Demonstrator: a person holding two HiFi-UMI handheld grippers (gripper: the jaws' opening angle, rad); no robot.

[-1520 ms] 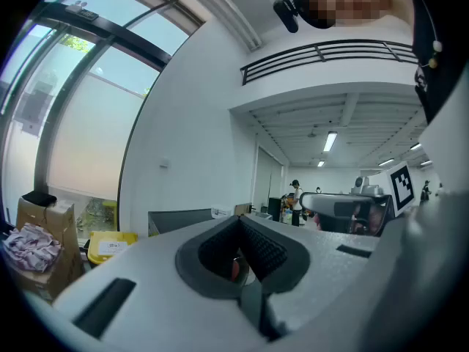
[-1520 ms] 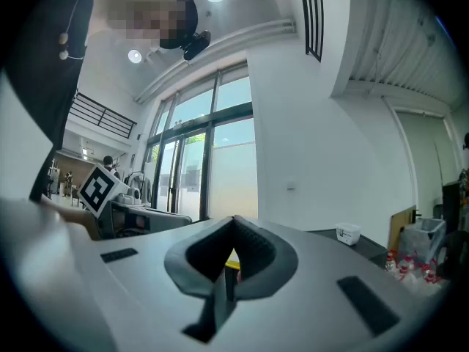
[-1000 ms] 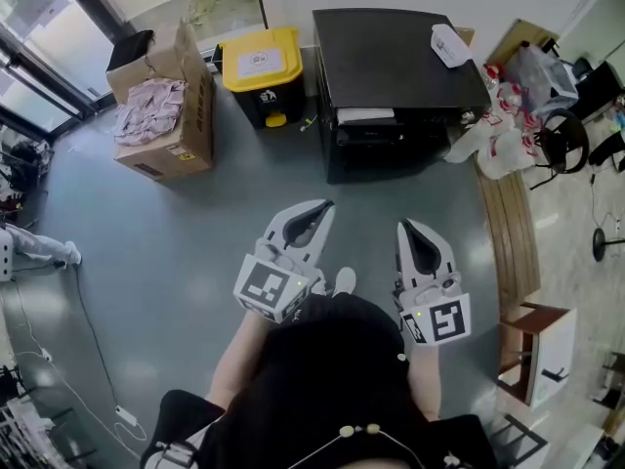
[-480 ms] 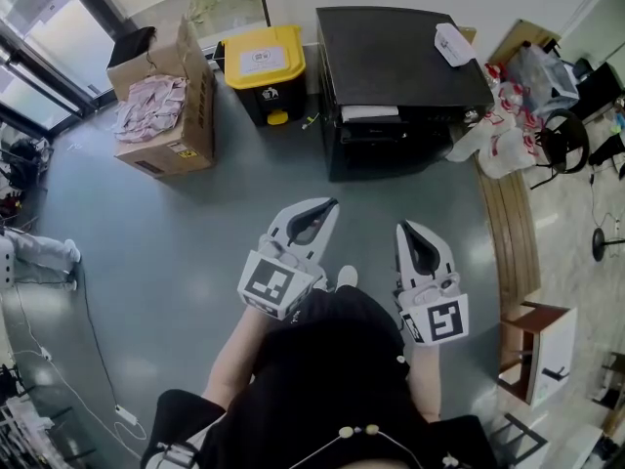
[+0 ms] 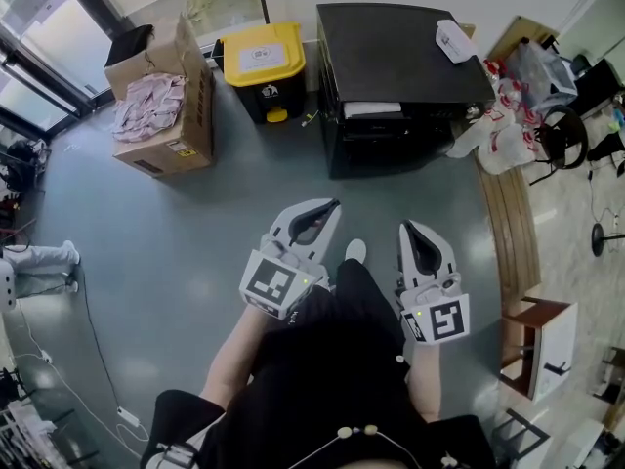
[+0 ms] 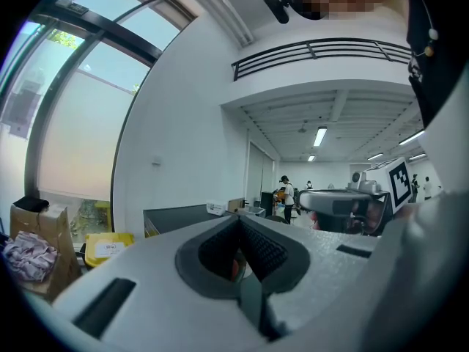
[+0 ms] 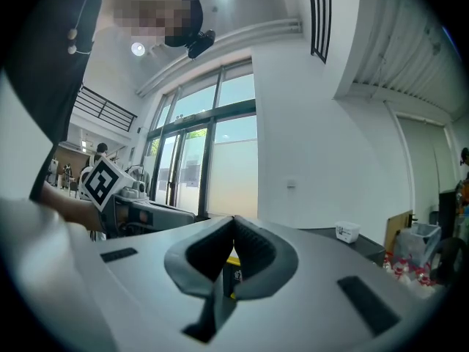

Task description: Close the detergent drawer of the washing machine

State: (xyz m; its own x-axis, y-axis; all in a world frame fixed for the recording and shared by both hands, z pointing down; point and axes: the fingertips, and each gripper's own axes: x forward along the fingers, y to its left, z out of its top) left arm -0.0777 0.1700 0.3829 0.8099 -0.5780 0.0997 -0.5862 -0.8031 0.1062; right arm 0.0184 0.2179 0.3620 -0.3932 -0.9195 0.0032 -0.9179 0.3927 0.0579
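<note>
My left hand-held gripper [image 5: 330, 205] and my right hand-held gripper [image 5: 404, 226] are both clenched on nothing. They are level in front of me, well apart from the black washing machine [image 5: 400, 57]. Its detergent drawer [image 5: 371, 110] juts out pale at the front's top edge. In both gripper views my own jaws hide it, leaving only the machine's dark top.

The washing machine [image 5: 400, 62] is a black box with a flat dark top. It stands upright at the far edge of the grey floor [image 5: 195, 242], front facing the near side. The detergent drawer [image 5: 372, 109] shows as a pale strip high on that front, toward its left end, jutting slightly past the top's edge, still open.
</note>
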